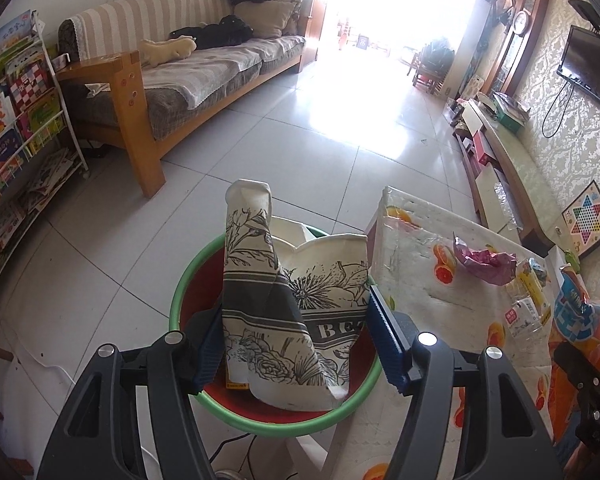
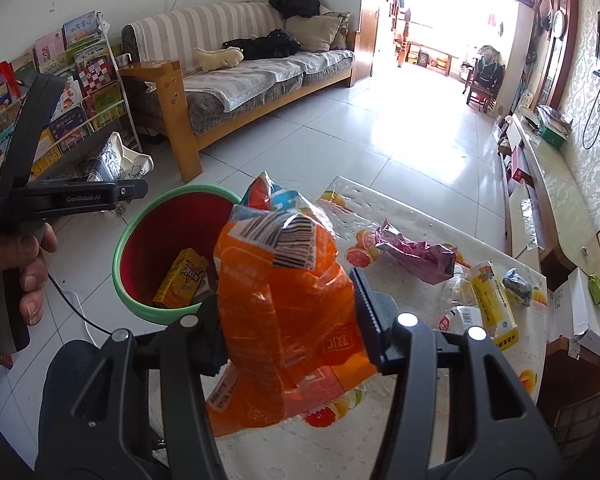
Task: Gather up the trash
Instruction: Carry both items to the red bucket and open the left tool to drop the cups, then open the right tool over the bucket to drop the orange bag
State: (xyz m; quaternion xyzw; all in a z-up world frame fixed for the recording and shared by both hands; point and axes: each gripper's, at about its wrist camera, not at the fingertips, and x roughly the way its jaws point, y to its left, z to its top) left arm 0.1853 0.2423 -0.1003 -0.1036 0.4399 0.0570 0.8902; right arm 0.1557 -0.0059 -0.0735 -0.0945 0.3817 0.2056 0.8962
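My left gripper (image 1: pixel 296 340) is shut on a crushed paper cup (image 1: pixel 292 304) with black flower print and holds it over the red bin with a green rim (image 1: pixel 180 292). In the right wrist view the cup (image 2: pixel 112 160) shows at the left gripper's tip, left of the bin (image 2: pixel 120 248). A yellow carton (image 2: pixel 182 284) lies in the bin. My right gripper (image 2: pixel 288 320) is shut on an orange snack bag (image 2: pixel 284 292) above the table's near edge, right of the bin.
The table (image 2: pixel 340 440) with a fruit-print cover carries a pink wrapper (image 2: pixel 416 258), a yellow box (image 2: pixel 494 304), a clear plastic bottle (image 2: pixel 460 314) and a small dark wrapper (image 2: pixel 518 286). A sofa and bookshelf stand beyond the tiled floor.
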